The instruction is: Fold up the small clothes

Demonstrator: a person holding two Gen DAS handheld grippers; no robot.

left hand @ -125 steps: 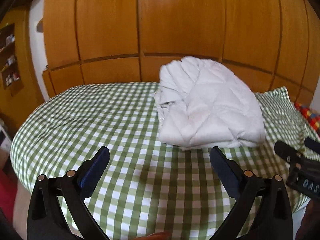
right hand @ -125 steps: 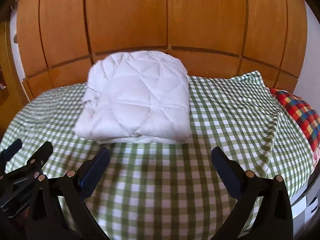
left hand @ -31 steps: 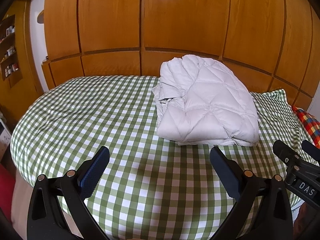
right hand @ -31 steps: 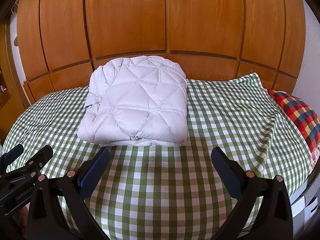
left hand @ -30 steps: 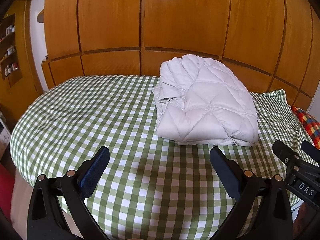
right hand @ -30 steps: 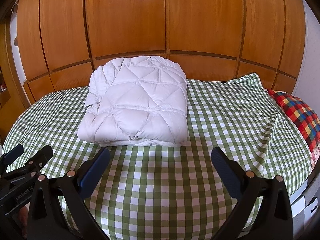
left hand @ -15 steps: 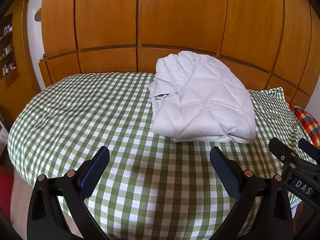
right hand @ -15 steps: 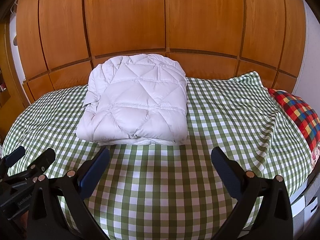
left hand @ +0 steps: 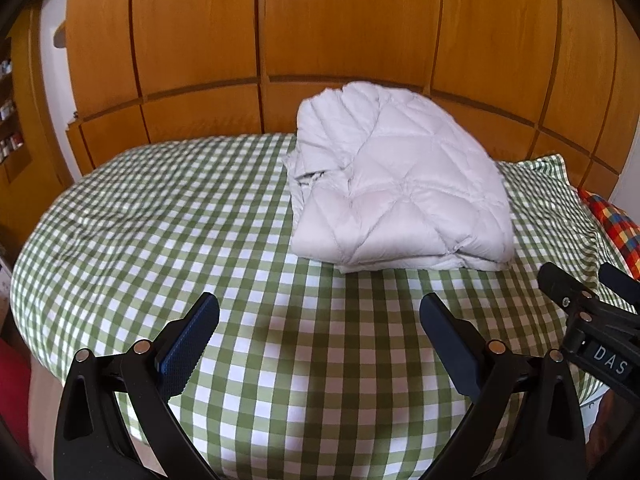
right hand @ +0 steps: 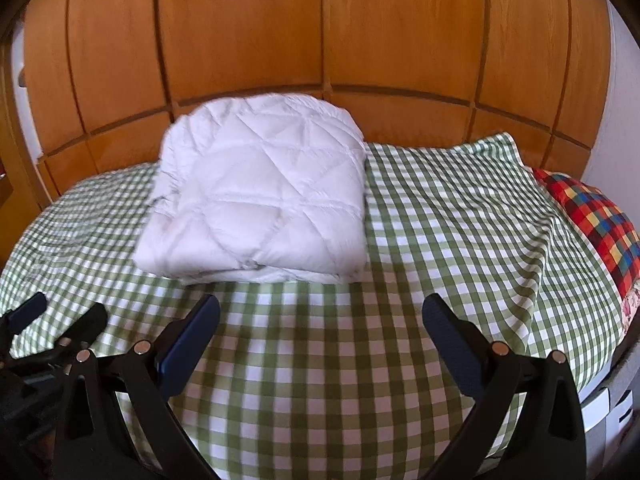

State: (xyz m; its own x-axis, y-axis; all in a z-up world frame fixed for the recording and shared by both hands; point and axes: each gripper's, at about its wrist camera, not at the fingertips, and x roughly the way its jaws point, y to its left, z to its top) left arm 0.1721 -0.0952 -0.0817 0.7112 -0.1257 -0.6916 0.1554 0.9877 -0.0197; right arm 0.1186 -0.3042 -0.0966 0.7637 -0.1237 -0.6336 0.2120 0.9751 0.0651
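One green-checked bedspread (left hand: 160,208) fronts wooden wardrobe doors (left hand: 340,20).

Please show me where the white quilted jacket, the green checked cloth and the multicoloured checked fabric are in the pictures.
white quilted jacket (right hand: 260,196), right wrist view, middle of its folded top face.
green checked cloth (right hand: 452,208), right wrist view, bare part right of the jacket.
multicoloured checked fabric (right hand: 592,216), right wrist view, its upper surface at the right edge.

A folded white jacket (left hand: 400,196) lies on the checked cloth (left hand: 180,220), beyond the spread-fingered left gripper (left hand: 320,336).
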